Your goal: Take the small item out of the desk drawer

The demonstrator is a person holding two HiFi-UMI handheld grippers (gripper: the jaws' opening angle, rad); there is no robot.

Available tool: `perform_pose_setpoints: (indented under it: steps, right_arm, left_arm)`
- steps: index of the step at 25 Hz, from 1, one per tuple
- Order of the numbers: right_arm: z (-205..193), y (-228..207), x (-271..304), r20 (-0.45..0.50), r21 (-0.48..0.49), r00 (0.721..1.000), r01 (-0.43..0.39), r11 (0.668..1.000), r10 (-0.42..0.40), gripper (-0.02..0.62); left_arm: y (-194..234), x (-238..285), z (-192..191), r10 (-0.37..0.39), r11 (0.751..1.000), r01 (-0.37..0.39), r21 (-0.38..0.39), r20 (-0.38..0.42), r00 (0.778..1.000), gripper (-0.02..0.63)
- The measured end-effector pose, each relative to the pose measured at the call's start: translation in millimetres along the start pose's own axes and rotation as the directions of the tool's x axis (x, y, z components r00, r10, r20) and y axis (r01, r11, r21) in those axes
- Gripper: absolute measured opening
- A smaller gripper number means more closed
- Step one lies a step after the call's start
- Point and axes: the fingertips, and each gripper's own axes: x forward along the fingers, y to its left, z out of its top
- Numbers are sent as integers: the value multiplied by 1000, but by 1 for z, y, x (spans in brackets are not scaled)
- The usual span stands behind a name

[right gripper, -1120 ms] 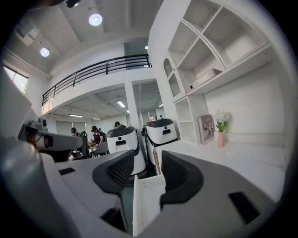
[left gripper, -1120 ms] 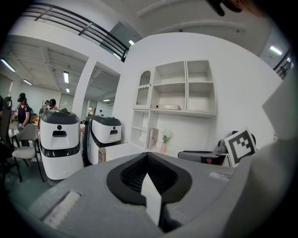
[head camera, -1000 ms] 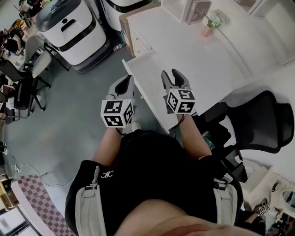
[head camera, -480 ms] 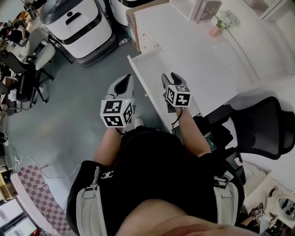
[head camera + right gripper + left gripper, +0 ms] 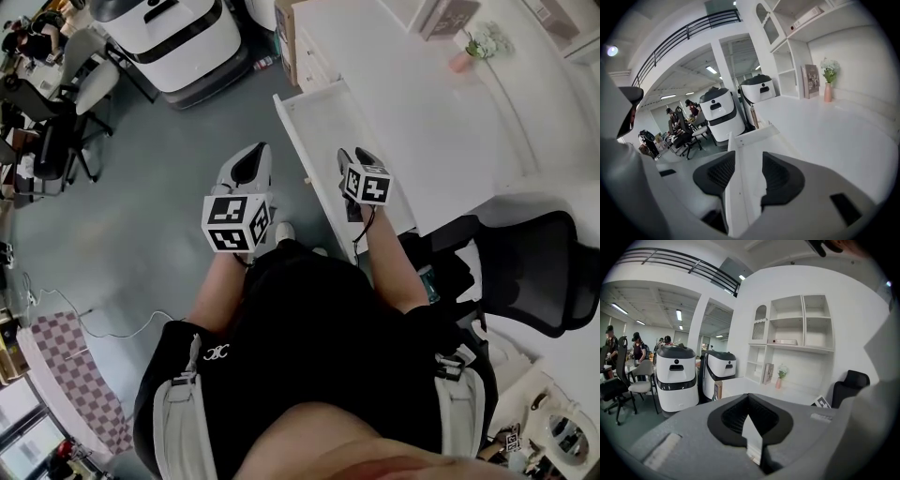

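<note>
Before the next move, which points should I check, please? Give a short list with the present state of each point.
1. The drawer is pulled open: ok.
2. The right gripper has its jaws apart: ok.
3. The right gripper is at the drawer: ok. The front wall lines up between its jaws; contact: cannot tell.
4. The small item is located: not ok, none shows in the drawer in any view.
5. The left gripper is free: not ok, its jaws are together on a thin white slip.
6. The left gripper is clear of the drawer: ok, beside it over the floor.
</note>
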Motion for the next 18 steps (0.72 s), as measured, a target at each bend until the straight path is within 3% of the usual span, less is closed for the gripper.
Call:
perform_pose_setpoints:
  steps: [12, 18]
  right_arm:
    - [-49, -17, 59, -173, 40, 985, 5, 999, 2, 170]
    - [-77, -27, 86, -273, 66, 962, 36, 997, -17, 170]
  left_arm:
    - [36, 11, -23, 40, 999, -42, -30, -67, 997, 14]
    - [52, 17, -34, 61, 997, -66, -44, -103, 993, 14]
